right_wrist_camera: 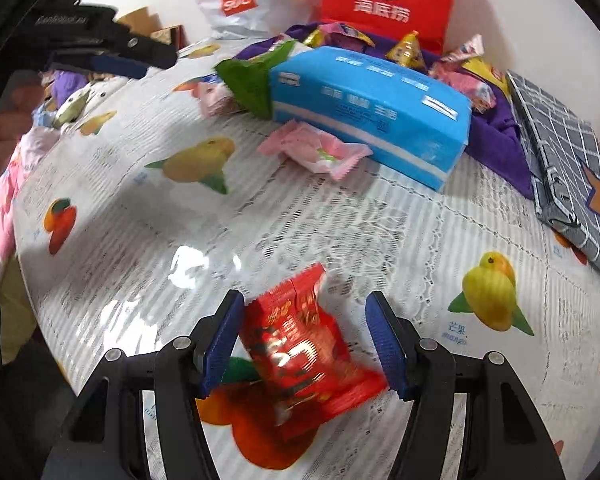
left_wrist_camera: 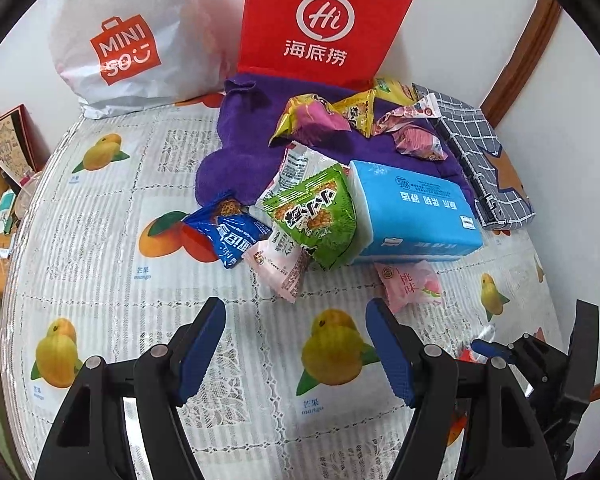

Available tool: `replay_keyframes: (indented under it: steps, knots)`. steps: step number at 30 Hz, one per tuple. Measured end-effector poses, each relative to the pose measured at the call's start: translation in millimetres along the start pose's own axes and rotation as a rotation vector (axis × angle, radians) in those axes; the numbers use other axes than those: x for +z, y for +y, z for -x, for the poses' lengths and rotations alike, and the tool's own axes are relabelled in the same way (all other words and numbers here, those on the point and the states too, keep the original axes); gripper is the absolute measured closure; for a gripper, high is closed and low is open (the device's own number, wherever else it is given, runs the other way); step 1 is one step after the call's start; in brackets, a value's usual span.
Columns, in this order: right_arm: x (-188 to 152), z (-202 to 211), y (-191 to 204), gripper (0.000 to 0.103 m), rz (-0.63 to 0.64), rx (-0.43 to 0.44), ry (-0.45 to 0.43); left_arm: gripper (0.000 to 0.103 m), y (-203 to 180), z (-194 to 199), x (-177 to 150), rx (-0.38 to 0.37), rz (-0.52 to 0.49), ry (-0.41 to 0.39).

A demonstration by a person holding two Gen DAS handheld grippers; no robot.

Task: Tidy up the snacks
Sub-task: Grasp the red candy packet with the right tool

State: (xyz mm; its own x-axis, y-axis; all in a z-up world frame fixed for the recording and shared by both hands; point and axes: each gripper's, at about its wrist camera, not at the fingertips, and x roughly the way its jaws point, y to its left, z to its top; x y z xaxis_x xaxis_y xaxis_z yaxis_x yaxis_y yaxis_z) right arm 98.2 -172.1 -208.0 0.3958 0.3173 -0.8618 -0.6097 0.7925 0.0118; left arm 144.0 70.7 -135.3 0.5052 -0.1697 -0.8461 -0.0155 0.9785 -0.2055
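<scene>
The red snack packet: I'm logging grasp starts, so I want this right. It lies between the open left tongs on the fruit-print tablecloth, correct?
Wrong tongs. The red snack packet lies between the open right tongs, as the right wrist view shows. The left tongs are open over bare fruit-print tablecloth. The rest holds.

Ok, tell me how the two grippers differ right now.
The right gripper has a red snack packet between its fingers, with a gap left on one side; the left gripper has nothing between its fingers, only tablecloth. The right faces a blue tissue pack across bare cloth; the left faces the snack pile, with a green packet in front. Both stand open, with blue pads.
</scene>
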Motion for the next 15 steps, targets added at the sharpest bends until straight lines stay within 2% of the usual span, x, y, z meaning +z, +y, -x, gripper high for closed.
replay_keyframes:
  steps: [1,5,6,8,9,15]
  knots:
    - [0.2,-0.7,-4.5,0.051,-0.016,-0.002,0.003,0.032,-1.6,-1.8,1.0,-0.002,-0.001,0.003]
    - [2.5,8.1,-23.1,0.051,-0.09,0.019,0.008,0.032,-8.5,-4.2,2.0,-0.01,-0.011,0.006]
    - [2.3,11.2,-26.4,0.05,-0.105,0.035,0.009,0.032,-10.9,-3.9,1.5,-0.014,-0.017,0.004]
    - [0.5,18.7,-28.1,0.04,-0.119,0.051,0.0,0.032,-14.2,-3.4,0.4,-0.018,-0.024,0.003]
    - [-1.5,23.3,-26.0,0.039,-0.114,0.053,-0.008,0.032,-15.5,-3.0,-0.5,-0.019,-0.026,0.003]
    - [-16.0,24.2,-5.8,0.037,-0.082,0.016,0.003,0.032,-17.3,1.0,-6.6,-0.021,-0.032,-0.002]
